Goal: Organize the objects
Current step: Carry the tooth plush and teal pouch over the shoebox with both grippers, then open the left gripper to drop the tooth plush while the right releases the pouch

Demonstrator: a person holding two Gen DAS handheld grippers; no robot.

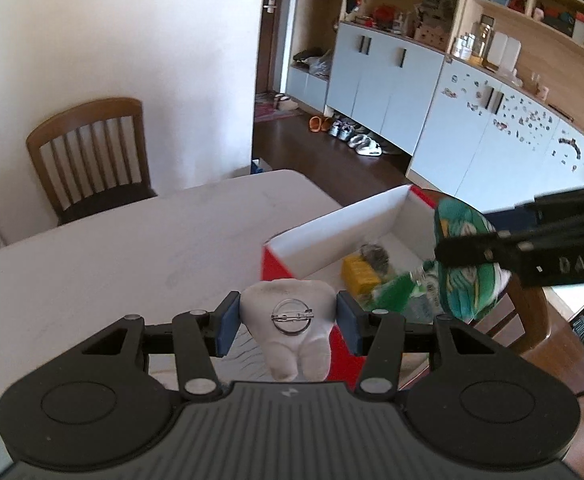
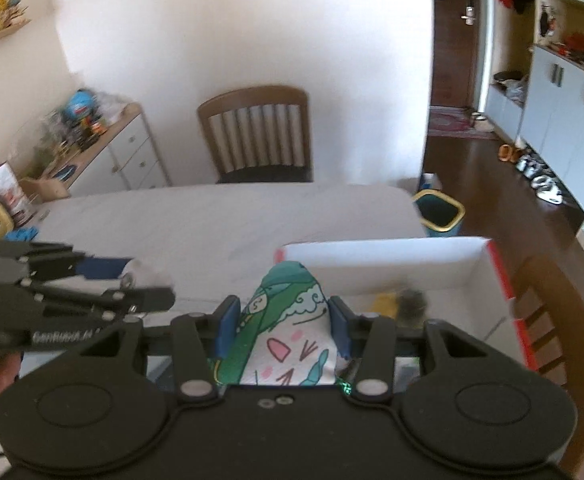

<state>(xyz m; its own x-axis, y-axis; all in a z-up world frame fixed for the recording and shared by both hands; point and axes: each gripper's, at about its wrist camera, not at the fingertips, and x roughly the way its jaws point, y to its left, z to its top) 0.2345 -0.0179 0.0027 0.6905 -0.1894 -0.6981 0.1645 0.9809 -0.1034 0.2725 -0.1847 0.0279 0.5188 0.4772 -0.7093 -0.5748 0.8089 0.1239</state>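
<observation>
Nearest, left claw (image 1: 288, 322): clenched on a white tooth-shaped plush (image 1: 288, 320), pin-back clasp facing the camera, held in the air above the tabletop (image 1: 132, 248) just short of the box's near corner. Risk: the blue pads grip only the sides of the soft crown, so the plush may squeeze out or twist if swung fast, landing on the tabletop instead of inside. Right claw (image 2: 282, 326): clenched on a green-and-white printed cushion (image 2: 288, 332), cartoon face showing, held over the near edge of the box. Risk: the cushion is bulky and partly hides the opening from this view; released too early it could catch the near wall and topple outward. Both claws sit near one another at the same corner; collision is likely if both go in together. Beyond, red-and-white open box (image 1: 355, 216): already holds a yellow item (image 1: 357, 276), a dark lump and something green; it stands close to the tabletop edge, so a hard push could shift it off. Farthest, wooden chair (image 2: 258, 136) by the wall, uninvolved.
</observation>
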